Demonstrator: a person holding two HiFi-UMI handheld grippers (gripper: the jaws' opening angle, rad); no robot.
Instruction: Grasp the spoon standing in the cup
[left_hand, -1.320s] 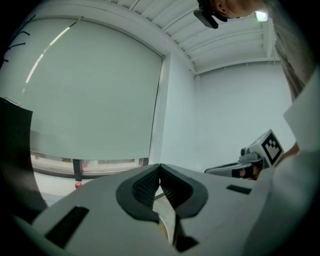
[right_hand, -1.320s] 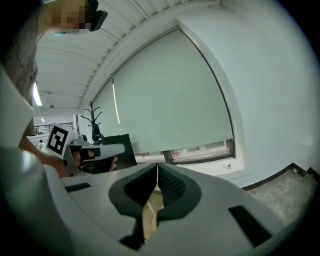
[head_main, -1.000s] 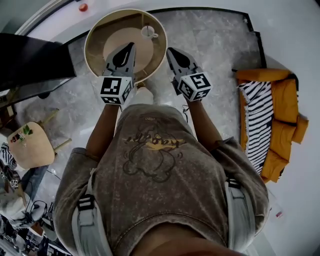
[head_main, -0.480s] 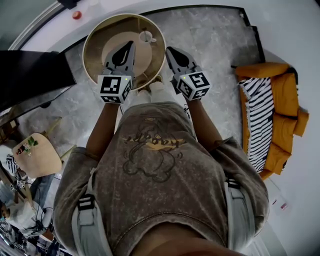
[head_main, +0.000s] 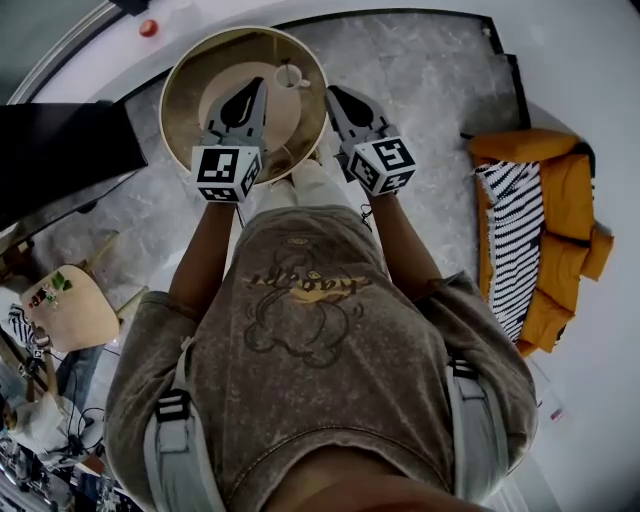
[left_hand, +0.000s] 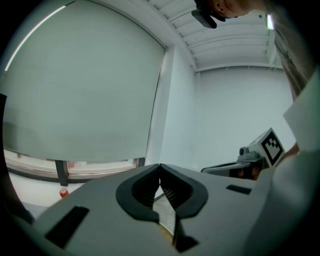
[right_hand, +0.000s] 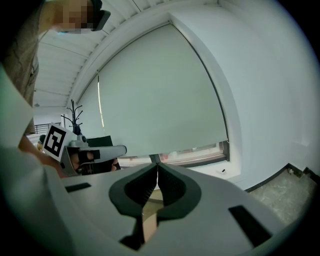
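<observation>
A small white cup (head_main: 290, 75) with a thin spoon (head_main: 287, 66) standing in it sits on the far right part of a round wooden table (head_main: 190, 90). My left gripper (head_main: 257, 85) hovers over the table's middle, just left of and nearer than the cup, shut with nothing in it. In the left gripper view its tips (left_hand: 160, 165) meet. My right gripper (head_main: 334, 93) hangs off the table's right rim, to the right of the cup. It is also shut and holds nothing, and its tips (right_hand: 157, 164) are together. Neither gripper view shows the cup.
An orange sofa (head_main: 565, 200) with a striped cushion (head_main: 515, 240) stands at the right on the marble floor. A black slab (head_main: 60, 150) lies left of the table. A small wooden stool (head_main: 70, 310) is at the lower left. A window blind (right_hand: 155, 105) fills the wall ahead.
Both grippers have drifted slightly left and toward the table, and the left one now reaches further over it. Both stay shut.
</observation>
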